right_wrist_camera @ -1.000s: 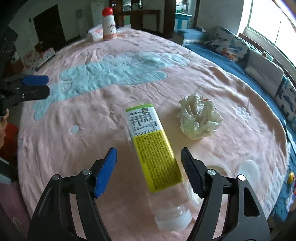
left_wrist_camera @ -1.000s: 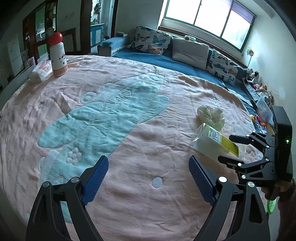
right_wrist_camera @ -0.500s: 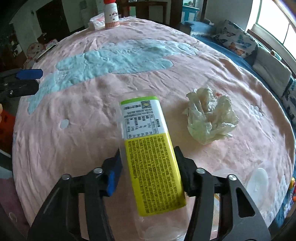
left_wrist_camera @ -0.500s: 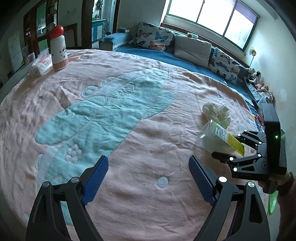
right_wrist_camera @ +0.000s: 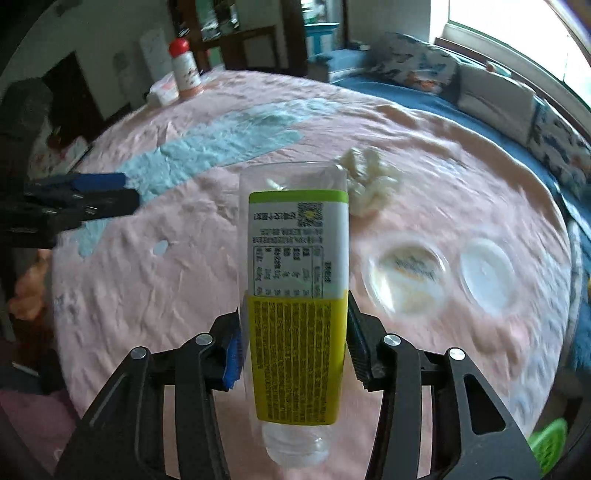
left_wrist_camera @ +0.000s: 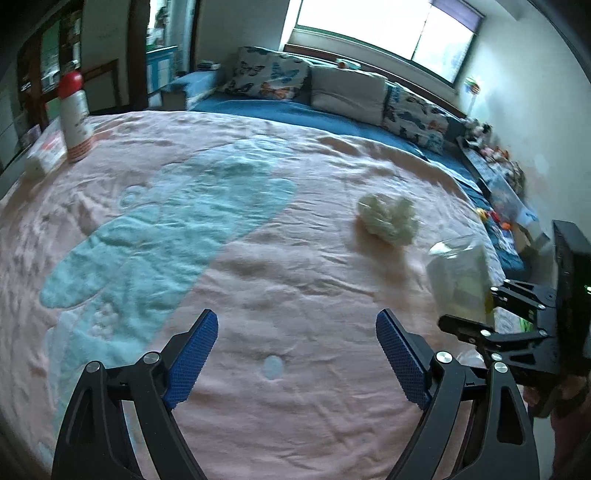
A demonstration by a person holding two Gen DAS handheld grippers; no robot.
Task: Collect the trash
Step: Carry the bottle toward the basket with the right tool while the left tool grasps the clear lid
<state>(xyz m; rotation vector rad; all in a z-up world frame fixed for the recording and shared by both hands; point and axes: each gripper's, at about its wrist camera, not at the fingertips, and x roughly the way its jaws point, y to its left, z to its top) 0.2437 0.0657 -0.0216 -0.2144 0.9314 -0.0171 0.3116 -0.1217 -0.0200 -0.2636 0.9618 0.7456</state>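
My right gripper [right_wrist_camera: 293, 354] is closing on the bottle [right_wrist_camera: 297, 295], whose long axis points straight ahead, base forward. My left gripper [left_wrist_camera: 295, 354] is open and empty; the wad [left_wrist_camera: 388, 218] lies ahead, to its right, on the bed [left_wrist_camera: 258, 258].

- Daylight comes in through the window [left_wrist_camera: 384, 33] far ahead of my left hand-held gripper [left_wrist_camera: 295, 354]; its panes are blown out to plain white.
- The pink blanket [left_wrist_camera: 258, 258] ahead of me is softly and evenly lit, with only faint shadows in its wrinkles.
- The doorway side, ahead and to my left, is dim and murky.
- Both views bulge like a fisheye, with black corners and bent edges.
- In my right view the bottle [right_wrist_camera: 295, 295] between the pads is sharp, while the two round lids [right_wrist_camera: 443, 273] to its right smear with motion blur.
- In my left view the crumpled wrapper [left_wrist_camera: 388, 218] is blurred.
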